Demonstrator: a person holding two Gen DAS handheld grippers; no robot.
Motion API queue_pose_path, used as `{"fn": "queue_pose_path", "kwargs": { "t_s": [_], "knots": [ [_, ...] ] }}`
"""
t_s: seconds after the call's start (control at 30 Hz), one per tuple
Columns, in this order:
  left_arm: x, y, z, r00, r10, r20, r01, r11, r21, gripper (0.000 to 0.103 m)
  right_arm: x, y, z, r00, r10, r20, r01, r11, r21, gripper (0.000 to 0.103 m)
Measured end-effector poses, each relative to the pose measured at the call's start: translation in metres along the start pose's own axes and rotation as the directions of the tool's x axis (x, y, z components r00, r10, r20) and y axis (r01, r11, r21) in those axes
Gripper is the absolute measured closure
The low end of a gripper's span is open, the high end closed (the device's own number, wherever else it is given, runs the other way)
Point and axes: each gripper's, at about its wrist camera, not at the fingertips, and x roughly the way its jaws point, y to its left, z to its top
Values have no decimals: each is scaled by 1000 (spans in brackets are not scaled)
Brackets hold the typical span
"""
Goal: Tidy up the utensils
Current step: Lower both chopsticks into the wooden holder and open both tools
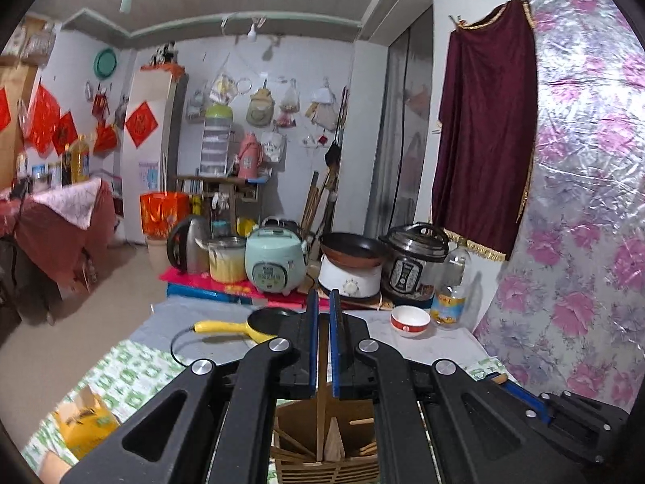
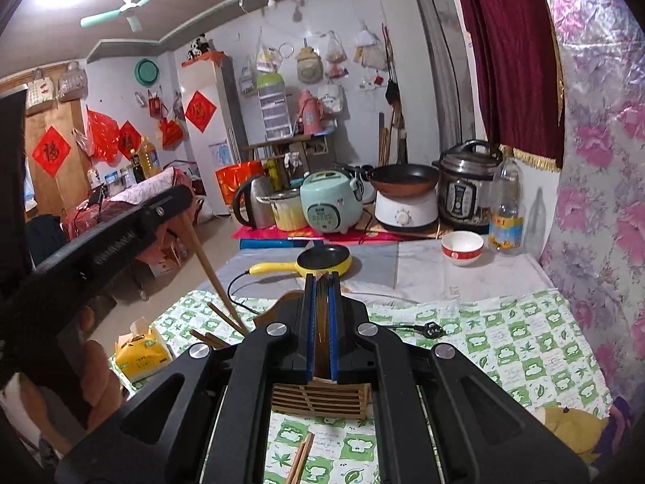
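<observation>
My left gripper (image 1: 322, 302) is shut on a wooden chopstick (image 1: 321, 403), which hangs straight down into a slatted wooden utensil holder (image 1: 322, 472) below it. Several wooden utensils stand in that holder. My right gripper (image 2: 321, 282) is shut on a dark wooden utensil (image 2: 321, 330) above the same holder (image 2: 318, 401). The left gripper's body (image 2: 100, 238) shows at the left of the right wrist view, with its chopstick (image 2: 209, 270) slanting down into the holder. Loose chopsticks (image 2: 300, 460) lie on the green patterned cloth (image 2: 524, 347) in front of the holder.
A yellow mini frying pan (image 2: 322, 262), a red and white bowl (image 2: 462, 247) and a bottle (image 2: 506, 209) stand farther back. Rice cookers, a kettle and a pressure cooker (image 2: 469, 189) line the far edge. A yellow tissue pack (image 2: 139, 349) lies left, a plug (image 2: 433, 328) right.
</observation>
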Motion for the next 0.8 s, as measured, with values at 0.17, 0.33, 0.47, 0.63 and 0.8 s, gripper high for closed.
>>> {"fn": "queue_pose_path", "kwargs": {
  "t_s": [0.17,0.33,0.47,0.63,0.8],
  "knots": [
    [12,19,-17,1000,14,-6,-14,999,-49,97,14,-1,-4,1000,-2,-30,2,1000,1,96],
    [24,34,-27,999,3,-48,-7,998,-66,97,22,2,-8,999,-11,-48,10,1000,-13,96],
    [31,36,-32,997,2,-78,-6,999,-53,97,28,4,-11,998,-19,-64,18,1000,-22,96],
    [36,32,-40,994,-9,-111,5,999,-37,97,34,3,-13,996,-16,-85,15,1000,-16,96],
    [37,30,-44,992,-4,-124,1,1000,-25,97,38,1,-15,995,-12,-104,11,1000,-6,96]
  ]
}}
